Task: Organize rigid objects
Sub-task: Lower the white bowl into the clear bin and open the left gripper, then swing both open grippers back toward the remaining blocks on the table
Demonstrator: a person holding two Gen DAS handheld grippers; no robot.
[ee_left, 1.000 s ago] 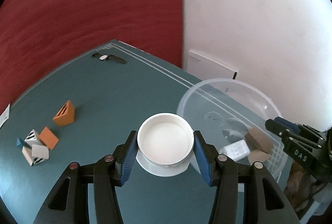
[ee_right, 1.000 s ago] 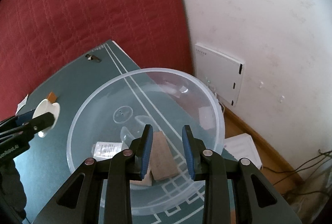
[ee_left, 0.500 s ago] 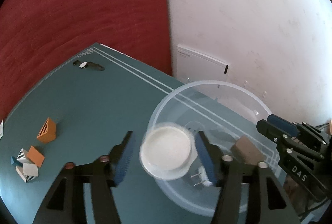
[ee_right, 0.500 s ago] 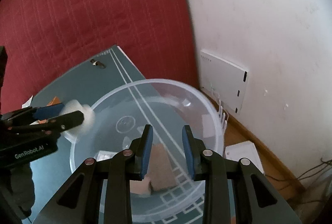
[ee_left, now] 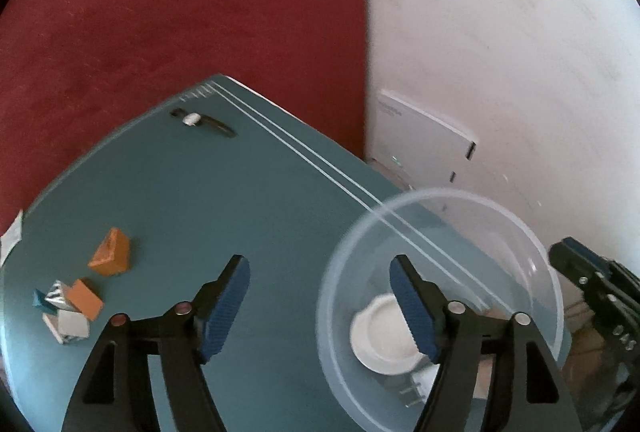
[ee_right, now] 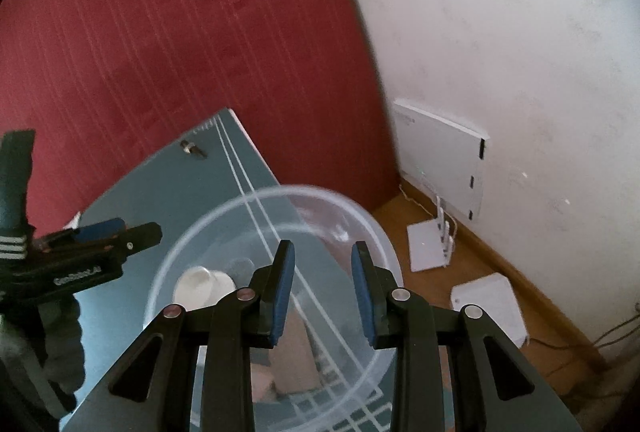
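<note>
The cup (ee_left: pixel 383 335), gripped a second ago, has been released into the bowl (ee_left: pixel 532 252); the left gripper (ee_left: pixel 320 306) is spread wide, the right gripper (ee_right: pixel 323 290) parted, empty.

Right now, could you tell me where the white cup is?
The white cup lies inside the clear plastic bowl at the table's right end, lower right in the left wrist view, partly behind the open left gripper.
</note>
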